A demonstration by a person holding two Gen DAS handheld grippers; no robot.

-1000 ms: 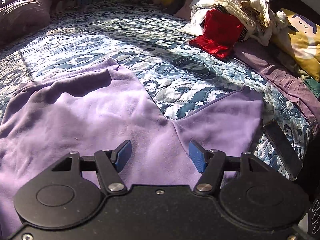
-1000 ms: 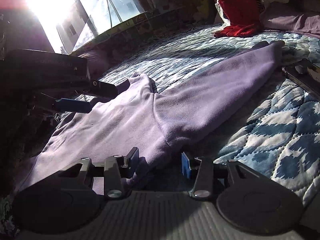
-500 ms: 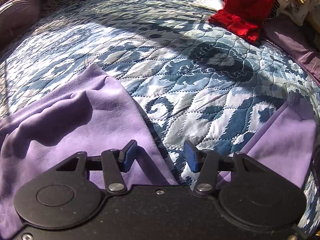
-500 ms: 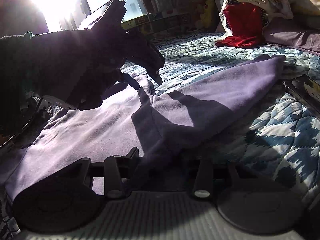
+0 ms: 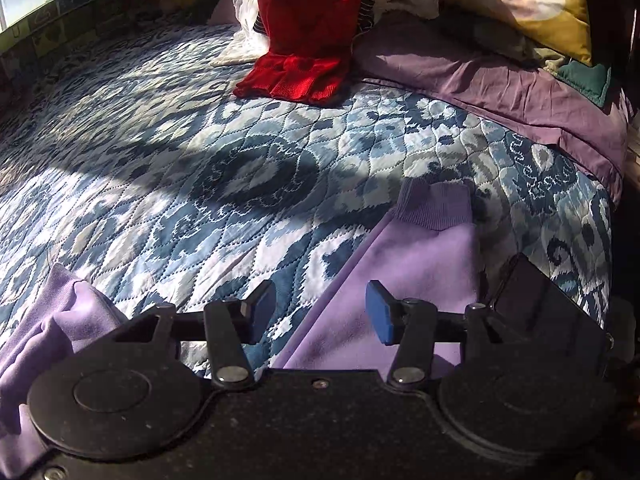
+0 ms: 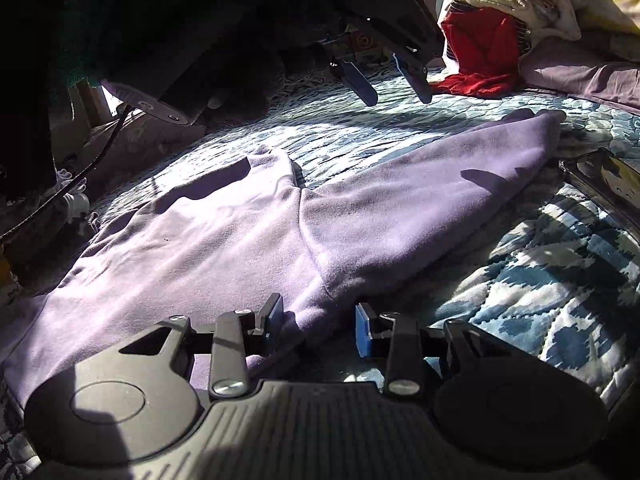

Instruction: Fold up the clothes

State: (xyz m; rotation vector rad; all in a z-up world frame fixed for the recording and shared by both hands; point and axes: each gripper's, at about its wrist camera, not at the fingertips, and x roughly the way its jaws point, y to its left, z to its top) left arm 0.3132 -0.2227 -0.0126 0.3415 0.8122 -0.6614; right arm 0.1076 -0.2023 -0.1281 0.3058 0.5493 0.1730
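Both tongs gape empty: the left gripper (image 5: 318,312) hovers short of the lavender sweatshirt's sleeve cuff (image 5: 434,208), likely to fold it inward, while the right gripper (image 6: 318,326) straddles its armpit edge.

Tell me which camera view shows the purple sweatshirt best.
The right wrist view: the purple sweatshirt lies there almost whole on the quilt, body and one sleeve spread out. The left wrist view catches only that sleeve's ribbed cuff end and a bunched corner at the left edge.

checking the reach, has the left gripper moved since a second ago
Yes. The left gripper has swung from low over the purple sweatshirt's body toward the sleeve end, nearer the red garment.
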